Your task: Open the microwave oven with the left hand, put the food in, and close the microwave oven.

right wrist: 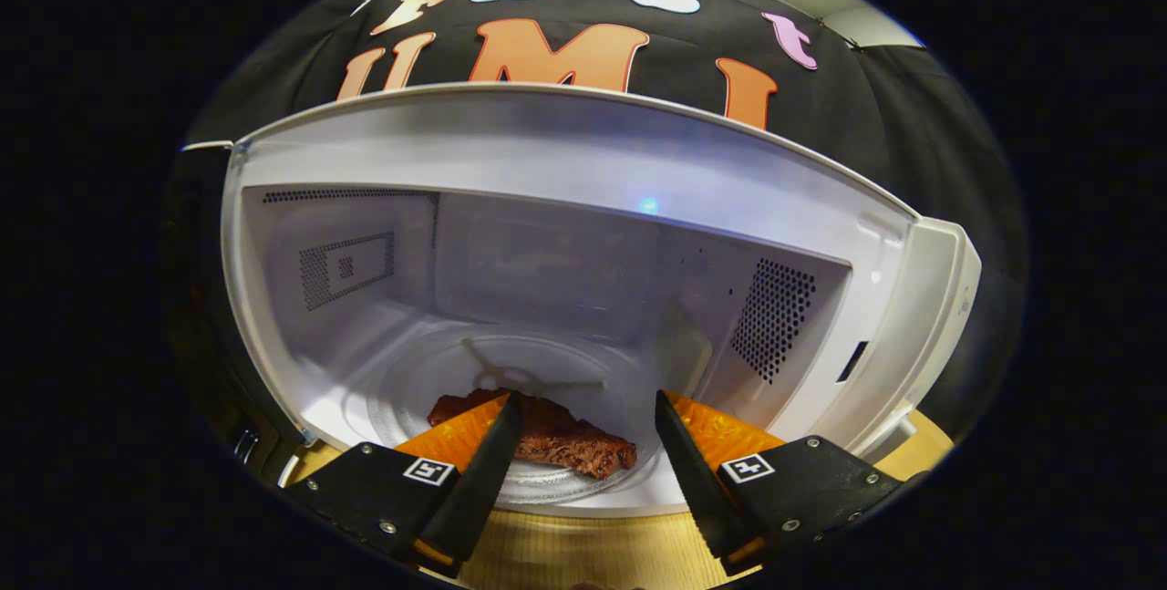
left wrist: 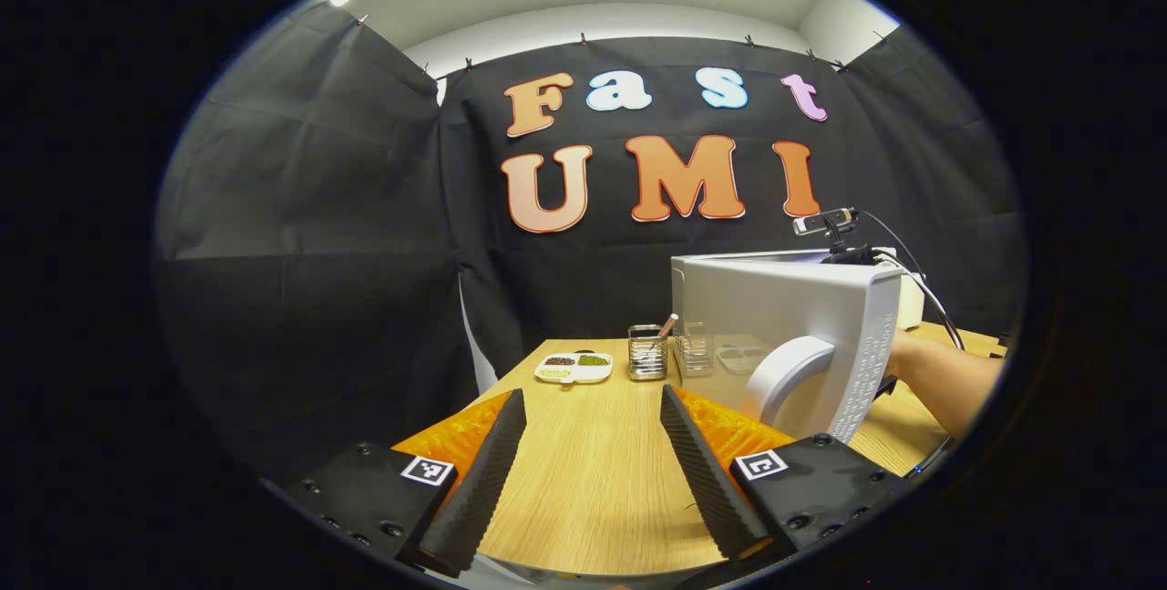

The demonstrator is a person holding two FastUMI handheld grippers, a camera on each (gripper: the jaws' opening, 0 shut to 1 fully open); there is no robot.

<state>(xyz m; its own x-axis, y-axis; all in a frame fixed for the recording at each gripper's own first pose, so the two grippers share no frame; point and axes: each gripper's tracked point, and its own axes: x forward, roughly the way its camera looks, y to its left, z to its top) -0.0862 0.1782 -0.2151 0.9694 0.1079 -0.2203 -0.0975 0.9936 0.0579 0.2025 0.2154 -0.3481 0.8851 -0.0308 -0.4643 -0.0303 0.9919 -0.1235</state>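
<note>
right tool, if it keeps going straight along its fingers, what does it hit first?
Probably the brown piece of meat lying on the round glass turntable inside the open white microwave oven. The open right tool points into the cavity, with the meat between its fingers' line. Depth is uncertain.

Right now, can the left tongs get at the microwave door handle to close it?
Probably yes. The left tongs are open over bare table, and the door handle stands just ahead to their right with nothing between. The person's arm is behind the door, out of the way.
</note>
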